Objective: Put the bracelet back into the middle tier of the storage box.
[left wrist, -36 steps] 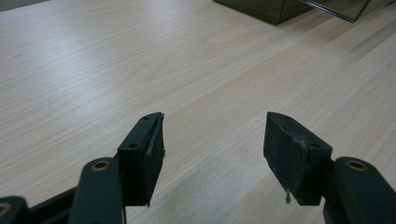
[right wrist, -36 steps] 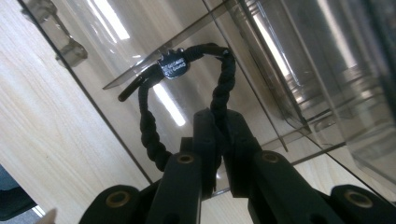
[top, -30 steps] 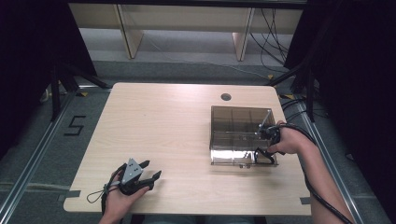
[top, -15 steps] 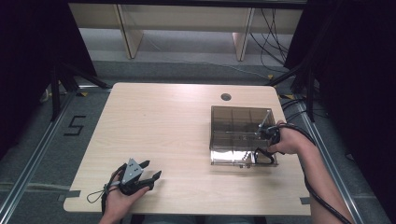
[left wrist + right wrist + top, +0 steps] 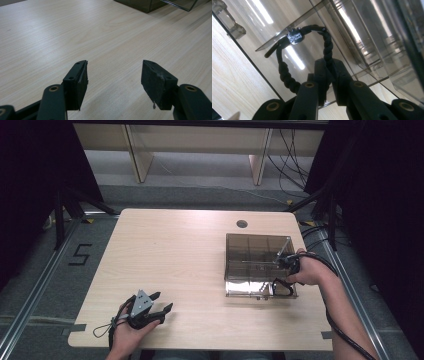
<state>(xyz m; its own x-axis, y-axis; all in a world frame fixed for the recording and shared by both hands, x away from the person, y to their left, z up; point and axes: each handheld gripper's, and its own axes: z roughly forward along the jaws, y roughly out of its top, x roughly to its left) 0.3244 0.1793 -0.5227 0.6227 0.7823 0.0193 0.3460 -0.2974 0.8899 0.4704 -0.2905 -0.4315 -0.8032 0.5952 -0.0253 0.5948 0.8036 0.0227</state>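
A black twisted-cord bracelet (image 5: 284,72) with a small metal tag (image 5: 295,37) hangs from my right gripper (image 5: 329,67), which is shut on the cord. It hangs against the near right wall of a smoked clear plastic box (image 5: 367,37). From above, the bracelet (image 5: 282,289) loops below the right gripper (image 5: 286,272) at the box's (image 5: 250,250) front right corner. My left gripper (image 5: 163,301) rests low over the table's front left, open. Only bare wood lies between its jaws (image 5: 113,77).
The box has inner dividers and stands on the right half of the light wood table (image 5: 175,250). A round cable hole (image 5: 242,224) lies behind it. The box's near corner (image 5: 147,3) is far ahead of the left gripper. Cables trail off the table's right edge.
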